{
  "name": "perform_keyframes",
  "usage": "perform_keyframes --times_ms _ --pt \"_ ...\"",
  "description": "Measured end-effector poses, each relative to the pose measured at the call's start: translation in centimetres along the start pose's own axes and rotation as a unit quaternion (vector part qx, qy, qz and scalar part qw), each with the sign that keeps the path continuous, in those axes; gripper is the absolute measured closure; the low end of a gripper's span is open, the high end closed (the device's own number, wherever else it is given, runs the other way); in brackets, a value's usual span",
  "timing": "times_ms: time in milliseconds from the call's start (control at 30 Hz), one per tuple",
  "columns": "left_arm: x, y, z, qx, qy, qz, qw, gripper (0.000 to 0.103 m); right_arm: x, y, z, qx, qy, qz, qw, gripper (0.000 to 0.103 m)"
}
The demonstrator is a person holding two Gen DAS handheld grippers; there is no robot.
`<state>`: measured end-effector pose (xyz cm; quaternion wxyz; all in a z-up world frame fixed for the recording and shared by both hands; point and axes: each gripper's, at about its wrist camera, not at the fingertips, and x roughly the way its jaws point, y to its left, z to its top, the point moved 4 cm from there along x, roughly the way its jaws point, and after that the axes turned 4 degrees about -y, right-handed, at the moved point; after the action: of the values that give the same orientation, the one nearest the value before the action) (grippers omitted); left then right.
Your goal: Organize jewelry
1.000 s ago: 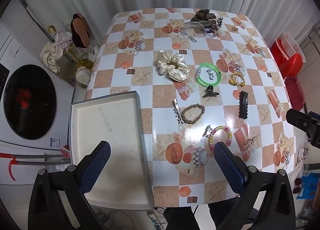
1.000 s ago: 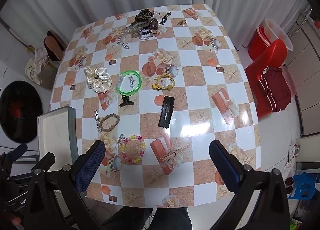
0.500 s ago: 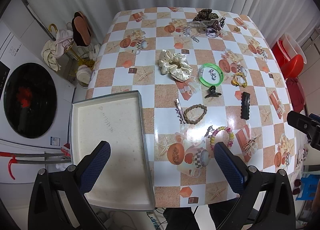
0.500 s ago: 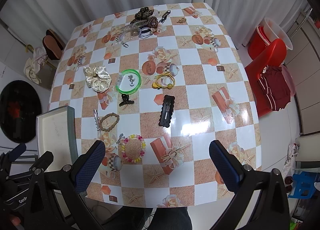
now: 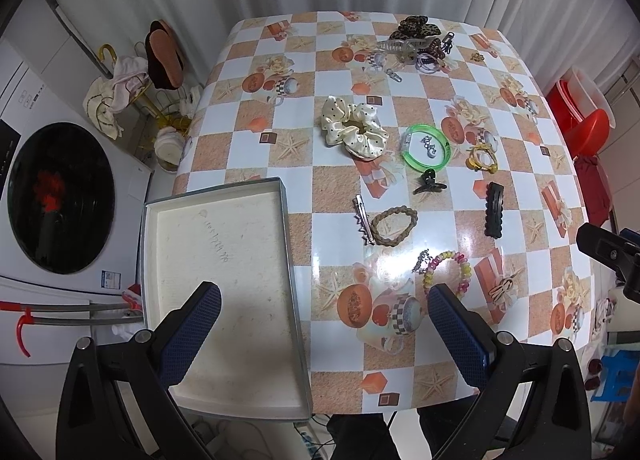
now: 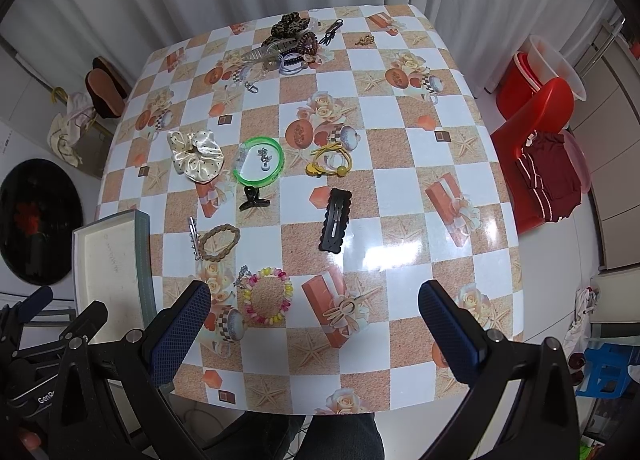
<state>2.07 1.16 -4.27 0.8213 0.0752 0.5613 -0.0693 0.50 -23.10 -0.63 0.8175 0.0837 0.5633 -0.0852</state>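
Left wrist view: the left gripper [image 5: 324,296] is held spread wide above the table's [image 5: 400,372] near edge, nothing between the fingers. An empty white tray [image 5: 224,284] is seen under the left finger, overhanging the table's left and near edges. Just ahead of the right finger lies a pastel bead bracelet [image 5: 446,272]; further ahead are a brown braided hair tie [image 5: 394,226] touching a silver clip [image 5: 362,218], and a black barrette [image 5: 494,209]. A cream scrunchie [image 5: 354,128] and a green bangle [image 5: 427,147] lie well ahead. A pile of hair accessories [image 5: 416,45] sits at the far edge. Bare tablecloth is left between tray and scrunchie.

Right wrist view: the right gripper [image 6: 314,310] is also spread wide, empty, over the near edge. The bead bracelet [image 6: 268,296] sits between the fingers, closer to the left one. The barrette [image 6: 336,220] lies straight ahead, a yellow hair tie [image 6: 330,160] beyond it. The tray [image 6: 112,272] is off to the left. The table's right half is largely free.
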Motion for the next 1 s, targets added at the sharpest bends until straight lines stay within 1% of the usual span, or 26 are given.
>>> perform_keyframes --times_ms 1000 --pt "-0.02 -0.07 0.13 0.0 0.001 0.001 1.0 0.0 -0.12 0.15 -0.13 0.0 0.0 -0.002 1.0 0.0"
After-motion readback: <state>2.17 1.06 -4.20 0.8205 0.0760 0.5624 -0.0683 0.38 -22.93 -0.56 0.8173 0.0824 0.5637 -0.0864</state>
